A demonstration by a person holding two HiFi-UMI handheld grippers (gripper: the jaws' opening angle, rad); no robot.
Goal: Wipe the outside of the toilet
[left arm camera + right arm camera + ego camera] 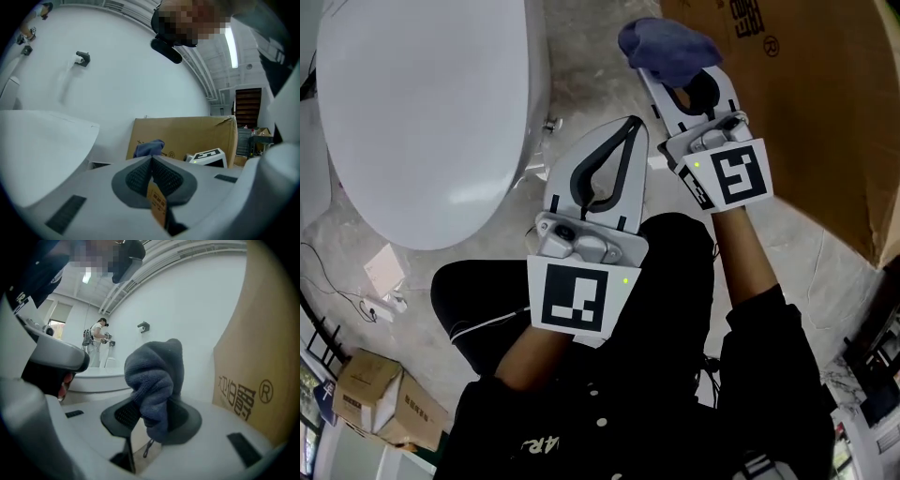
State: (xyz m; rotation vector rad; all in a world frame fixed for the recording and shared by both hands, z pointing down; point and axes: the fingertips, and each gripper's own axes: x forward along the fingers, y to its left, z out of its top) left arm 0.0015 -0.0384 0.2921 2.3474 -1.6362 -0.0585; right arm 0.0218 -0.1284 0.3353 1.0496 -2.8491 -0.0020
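Head view / target: toilet [422, 122] is sitting upper left, lid down; neither tool is touching it.
Head view / R tool: right gripper [667, 80] is pointing fwd beside cardboard box [825, 112], w/ cloth [667, 45] bunched at its tip.
Head view / L tool: left gripper [630, 127] is hovering near toilet's edge.
Left gripper view / jaws: pads are meeting, nothing between; prob. idling as spare tool.
Right gripper view / jaws: clamping on cloth; wad is sticking out ahead, prob. so fabric, not plastic, contacts porcelain.
Status: wiping not yet begun, est.
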